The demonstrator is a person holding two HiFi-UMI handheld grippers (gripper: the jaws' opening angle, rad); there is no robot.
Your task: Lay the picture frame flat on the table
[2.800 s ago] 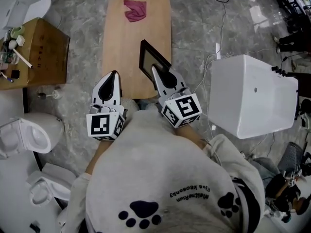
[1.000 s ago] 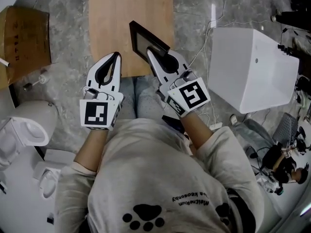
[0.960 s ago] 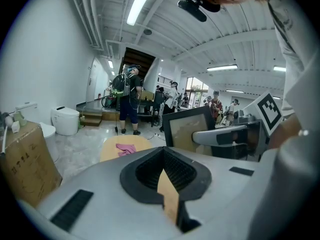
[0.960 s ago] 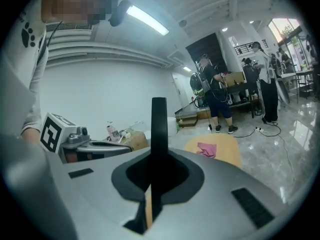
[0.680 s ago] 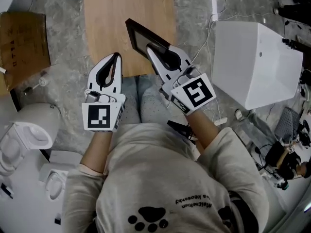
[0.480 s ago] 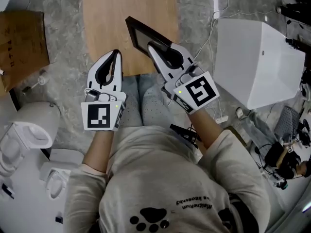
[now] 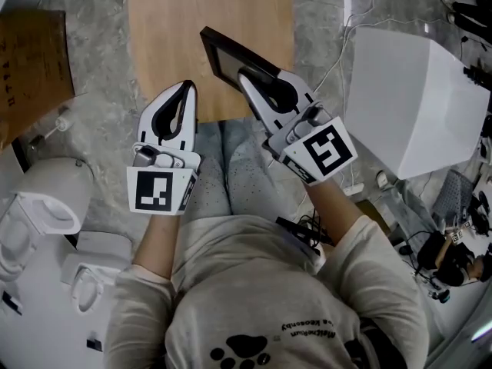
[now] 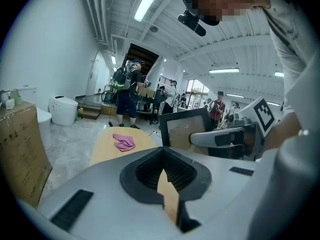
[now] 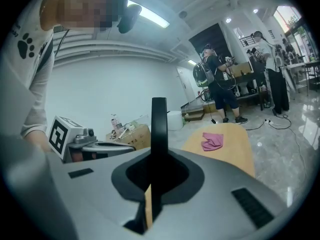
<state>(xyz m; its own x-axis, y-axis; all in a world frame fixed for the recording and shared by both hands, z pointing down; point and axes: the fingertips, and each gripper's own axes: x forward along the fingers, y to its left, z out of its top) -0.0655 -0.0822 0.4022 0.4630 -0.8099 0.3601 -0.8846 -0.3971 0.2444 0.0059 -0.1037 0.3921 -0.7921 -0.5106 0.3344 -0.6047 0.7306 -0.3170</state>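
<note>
Picture frame [image 7: 223, 56] has sunk — clamped in right tongs [image 7: 247, 79] over table [image 7: 177, 21].

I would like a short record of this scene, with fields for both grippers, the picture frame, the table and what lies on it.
left gripper: shut, holds nothing
right gripper: shut on the picture frame's edge
picture frame: black, tilted up, not yet flat, over the table's near end
table: light wood
pink cloth: crumpled, on the table's far part, apart from the frame
</note>
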